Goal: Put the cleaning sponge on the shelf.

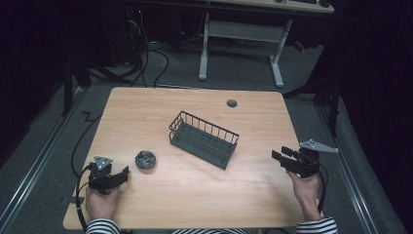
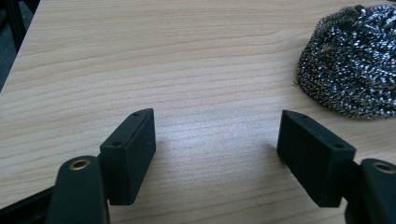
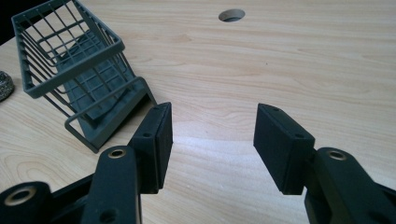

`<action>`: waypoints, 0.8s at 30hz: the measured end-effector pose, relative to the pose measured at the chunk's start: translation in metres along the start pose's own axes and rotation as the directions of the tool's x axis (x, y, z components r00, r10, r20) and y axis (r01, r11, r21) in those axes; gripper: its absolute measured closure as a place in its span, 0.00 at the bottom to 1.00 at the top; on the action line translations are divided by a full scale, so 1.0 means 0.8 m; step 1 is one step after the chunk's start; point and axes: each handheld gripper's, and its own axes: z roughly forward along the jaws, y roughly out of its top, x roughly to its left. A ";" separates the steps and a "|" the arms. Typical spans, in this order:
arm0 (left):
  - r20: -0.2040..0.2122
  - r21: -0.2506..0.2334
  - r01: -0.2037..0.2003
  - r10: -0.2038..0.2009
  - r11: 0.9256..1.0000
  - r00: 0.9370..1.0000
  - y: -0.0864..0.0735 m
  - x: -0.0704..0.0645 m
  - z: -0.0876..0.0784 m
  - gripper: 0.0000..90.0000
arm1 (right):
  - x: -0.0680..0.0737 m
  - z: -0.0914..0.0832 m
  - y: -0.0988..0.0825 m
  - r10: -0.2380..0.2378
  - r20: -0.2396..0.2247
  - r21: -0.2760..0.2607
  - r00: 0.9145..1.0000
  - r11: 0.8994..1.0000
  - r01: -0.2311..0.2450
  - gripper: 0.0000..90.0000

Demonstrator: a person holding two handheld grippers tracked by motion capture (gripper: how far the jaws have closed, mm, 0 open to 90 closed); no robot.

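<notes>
Claw jaws on the left claw point(image 2: 217, 149) stand apart with nothing but bare desk point(image 2: 187, 56) between them, aimed just short of the steel wool scourer point(image 1: 145, 160), which lies on the wood beside it, probably so a short push forward would bring the jaws around it. On the far side, the right claw point(image 1: 282, 160) also gapes empty, facing the wire basket point(image 1: 203, 138) at mid-desk, likely the scourer's destination, with its open top leaning toward that claw.

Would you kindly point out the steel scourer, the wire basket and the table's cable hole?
steel scourer point(image 1: 145, 159), high view, top of the ball.
wire basket point(image 1: 221, 132), high view, far rim.
cable hole point(image 3: 231, 15), right gripper view, its opening.
</notes>
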 end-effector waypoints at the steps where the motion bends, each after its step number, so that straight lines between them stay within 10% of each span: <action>1: 0.000 0.000 0.000 0.000 1.000 1.000 0.000 0.000 0.000 0.32 | -0.002 0.000 -0.006 0.008 0.004 0.000 1.000 1.000 -0.008 0.53; 24: 0.000 0.000 0.000 0.000 1.000 1.000 0.000 0.000 0.000 0.32 | -0.011 0.022 -0.052 0.051 0.031 0.036 0.998 0.998 -0.053 0.52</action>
